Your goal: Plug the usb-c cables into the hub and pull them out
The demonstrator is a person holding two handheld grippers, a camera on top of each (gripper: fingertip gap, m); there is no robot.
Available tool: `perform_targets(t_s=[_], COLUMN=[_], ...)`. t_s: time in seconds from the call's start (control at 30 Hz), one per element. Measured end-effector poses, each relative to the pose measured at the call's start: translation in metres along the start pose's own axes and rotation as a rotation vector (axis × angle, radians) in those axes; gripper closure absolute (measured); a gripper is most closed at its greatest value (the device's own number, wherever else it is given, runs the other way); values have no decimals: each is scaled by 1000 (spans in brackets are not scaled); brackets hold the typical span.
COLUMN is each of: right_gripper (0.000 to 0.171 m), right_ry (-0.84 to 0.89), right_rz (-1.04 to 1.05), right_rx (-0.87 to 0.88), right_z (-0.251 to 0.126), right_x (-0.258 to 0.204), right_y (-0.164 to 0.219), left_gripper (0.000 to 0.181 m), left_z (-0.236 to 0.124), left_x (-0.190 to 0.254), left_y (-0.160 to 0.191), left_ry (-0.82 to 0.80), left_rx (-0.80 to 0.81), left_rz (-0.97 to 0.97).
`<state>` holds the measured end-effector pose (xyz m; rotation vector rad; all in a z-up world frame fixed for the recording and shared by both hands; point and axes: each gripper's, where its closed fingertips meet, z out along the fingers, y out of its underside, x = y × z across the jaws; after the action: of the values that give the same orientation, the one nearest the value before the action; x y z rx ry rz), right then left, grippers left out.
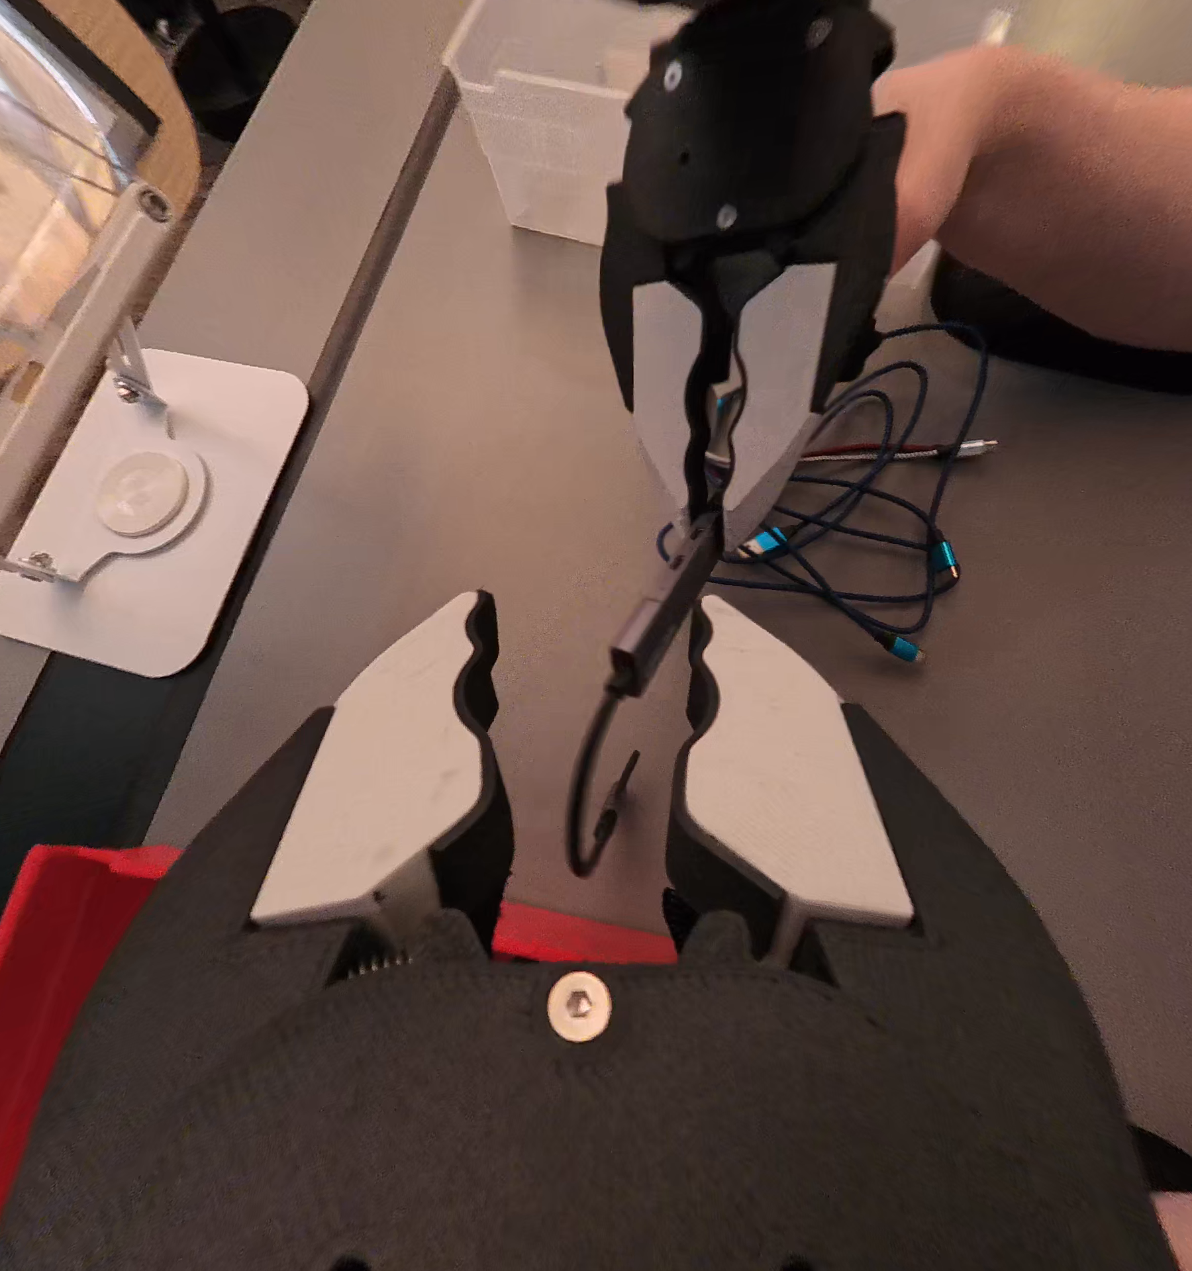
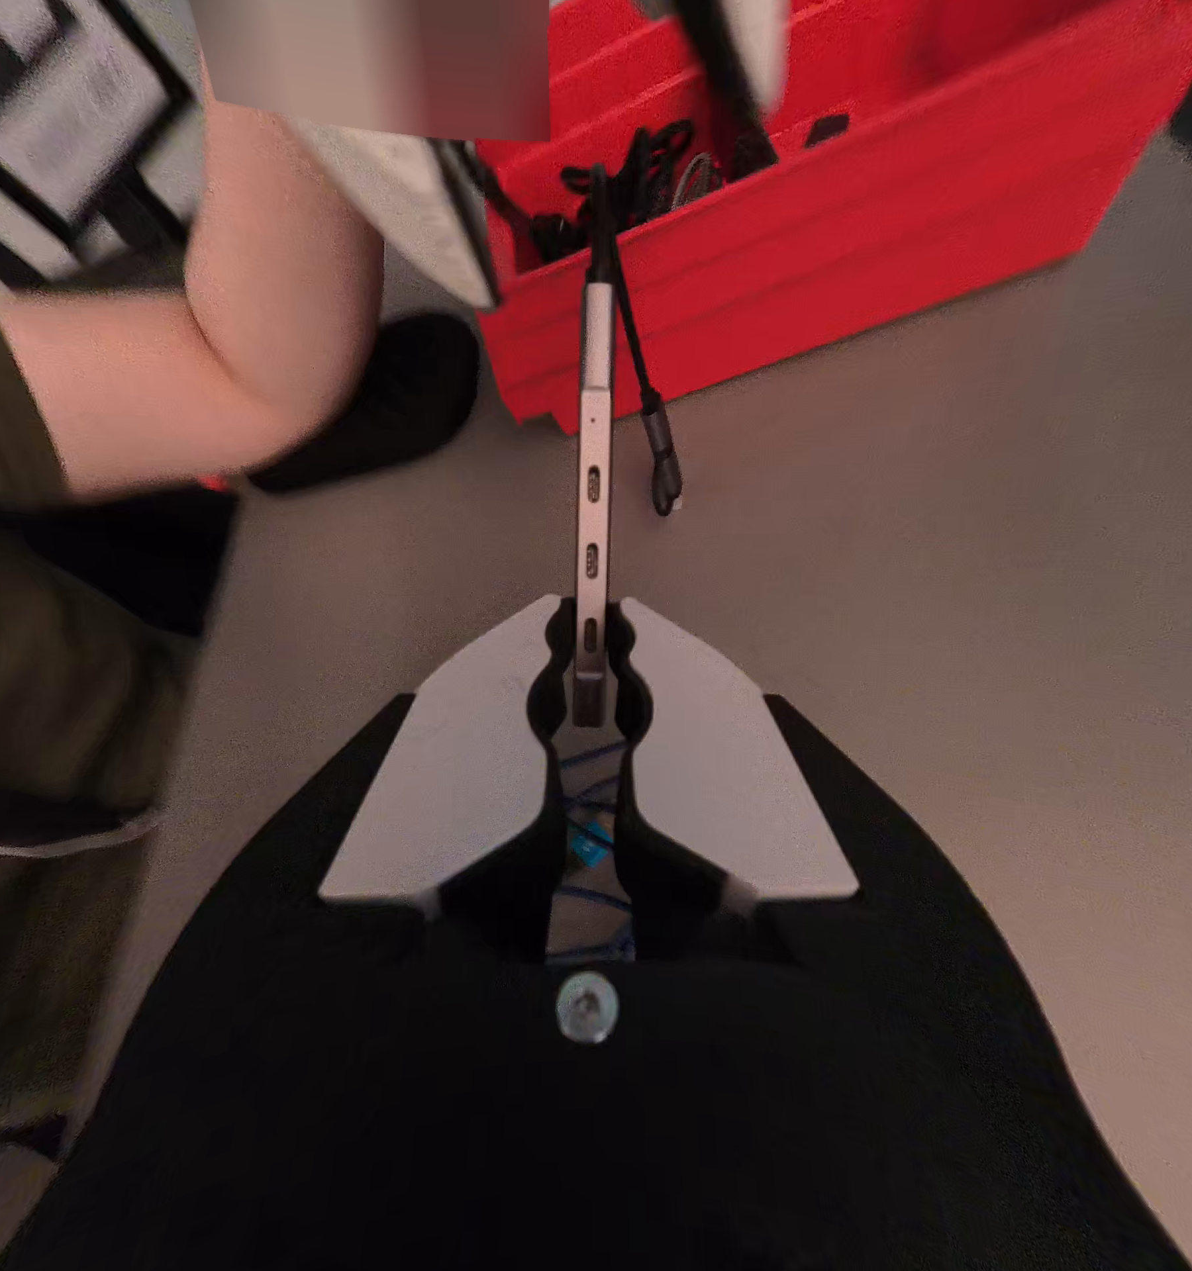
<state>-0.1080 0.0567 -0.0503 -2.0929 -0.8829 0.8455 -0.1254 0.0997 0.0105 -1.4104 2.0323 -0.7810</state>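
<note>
now | right gripper (image 2: 594,609) clamps hub (image 2: 594,481) | left gripper (image 1: 592,605) spread | no legible writing

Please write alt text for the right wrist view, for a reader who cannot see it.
The right gripper has its jaws shut on one end of a slim silver hub, held edge-up over a grey table with empty ports showing. The hub's own black cable hangs beside it, in front of a red bin.

My table (image 1: 483,426) is grey and matte. On it lies a loose tangle of dark blue cables (image 1: 875,523) with bright blue plugs, a red-and-white braided cable (image 1: 882,454) just behind them, a clear plastic bin (image 1: 545,137) at the far side, a white stand base (image 1: 146,509) to the left, and a red bin (image 2: 855,227) near me.
</note>
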Motion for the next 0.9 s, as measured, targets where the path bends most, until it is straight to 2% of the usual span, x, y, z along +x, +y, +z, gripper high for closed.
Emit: perform_targets(t_s=[0.1,0.23,0.27,0.4,0.53,0.63,0.8,0.9], right_gripper=[161,161,161,161,159,144,139,130], right_ry=[130,196,186,253,295,361,359,288], right_rz=[-246,-305,-333,-395,-426,-411,-395,-376], right_rx=[-59,-80,-80,-130,-125,-94,-14,-16], right_z=[-2,-4,-3,-6,-15,-35,-69,-73], right_x=[-5,-8,-12,-6,2,14,9,0], right_y=[-2,-9,-9,-4,0,0,-2,7], left_gripper=[127,127,132,172,173,173,173,173], left_z=[7,22,26,38,44,47,49,44], left_x=[13,36,38,44,41,30,19,16], left_y=[4,21,26,33,32,47,53,46], left_ry=[43,110,106,105,106,109,146,163], left_rx=[-41,-182,-219,-294,-294,-337,-334,-287], left_rz=[44,115,140,207,184,141,23,-24])
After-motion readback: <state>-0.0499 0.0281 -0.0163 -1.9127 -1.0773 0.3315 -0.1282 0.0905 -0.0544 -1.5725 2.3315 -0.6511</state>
